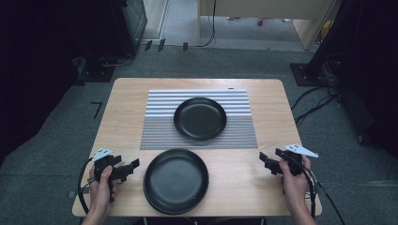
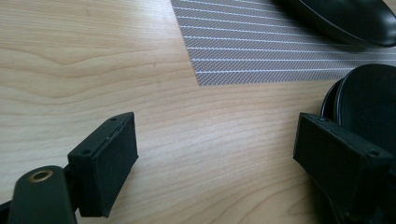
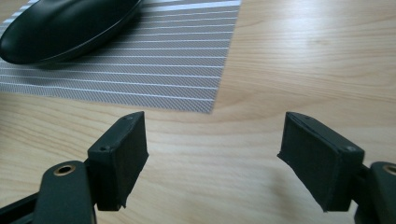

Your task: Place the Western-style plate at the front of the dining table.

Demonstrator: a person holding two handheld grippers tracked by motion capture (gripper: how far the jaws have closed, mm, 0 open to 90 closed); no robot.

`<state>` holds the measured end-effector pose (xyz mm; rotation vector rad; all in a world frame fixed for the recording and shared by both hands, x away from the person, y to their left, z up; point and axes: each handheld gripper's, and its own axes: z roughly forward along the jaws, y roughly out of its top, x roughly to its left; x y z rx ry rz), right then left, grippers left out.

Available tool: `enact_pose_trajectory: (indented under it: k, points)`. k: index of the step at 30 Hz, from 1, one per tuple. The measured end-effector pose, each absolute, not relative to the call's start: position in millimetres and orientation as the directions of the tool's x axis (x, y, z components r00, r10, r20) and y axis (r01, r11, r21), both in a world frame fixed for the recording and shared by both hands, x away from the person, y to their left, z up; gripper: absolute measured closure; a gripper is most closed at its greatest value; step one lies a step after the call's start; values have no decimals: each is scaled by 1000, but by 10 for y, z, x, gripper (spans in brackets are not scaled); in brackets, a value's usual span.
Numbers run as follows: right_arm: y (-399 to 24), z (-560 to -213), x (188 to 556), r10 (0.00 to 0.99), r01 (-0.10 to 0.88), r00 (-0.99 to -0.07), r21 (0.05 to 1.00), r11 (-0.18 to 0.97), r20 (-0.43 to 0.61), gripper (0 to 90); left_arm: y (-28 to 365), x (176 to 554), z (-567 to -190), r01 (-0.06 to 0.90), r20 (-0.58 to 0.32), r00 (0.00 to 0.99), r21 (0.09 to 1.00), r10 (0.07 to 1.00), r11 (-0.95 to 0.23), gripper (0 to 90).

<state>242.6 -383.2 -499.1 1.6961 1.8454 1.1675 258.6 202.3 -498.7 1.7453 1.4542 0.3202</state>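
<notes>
Left gripper (image 1: 133, 165) lower left, jaws wide apart. Right gripper (image 1: 264, 161) lower right, same (both empty). Black plates (image 1: 175, 180) stacked bottom center; another plate (image 1: 200, 118) on striped mat (image 1: 159, 124).

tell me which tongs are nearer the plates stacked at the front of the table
Left. The left tongs sit just beside the stacked plates, on their left; the right tongs are farther off to their right.

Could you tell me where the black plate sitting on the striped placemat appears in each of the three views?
High view: the black plate lies mid-table, centred on the placemat.
Left gripper view: the plate's rim is at the top right corner.
Right gripper view: the plate is at the top left.
Shared landmark: the placemat's near edge, beyond each tool.
</notes>
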Motion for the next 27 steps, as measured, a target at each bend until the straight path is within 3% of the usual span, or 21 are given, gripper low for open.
enact_pose_trajectory:
  k: [11, 20, 27]
  points:
    - [-4251, -5098, 2041, 958, 647, -140, 756, -102, 249, 219, 2444, 2295, -5055, 698, -269, 231, 715, 935, 33, 135]
    - [-4378, -5138, 1749, 968, 657, -128, 749, -81, 217, 205, 2560, 2125, -5128, 686, -238, 206, 727, 949, 33, 136]
    - [-4322, -5222, 1641, 983, 678, -133, 735, -5, 129, 192, 2445, 2092, -5166, 662, -105, 222, 746, 969, -71, 135]
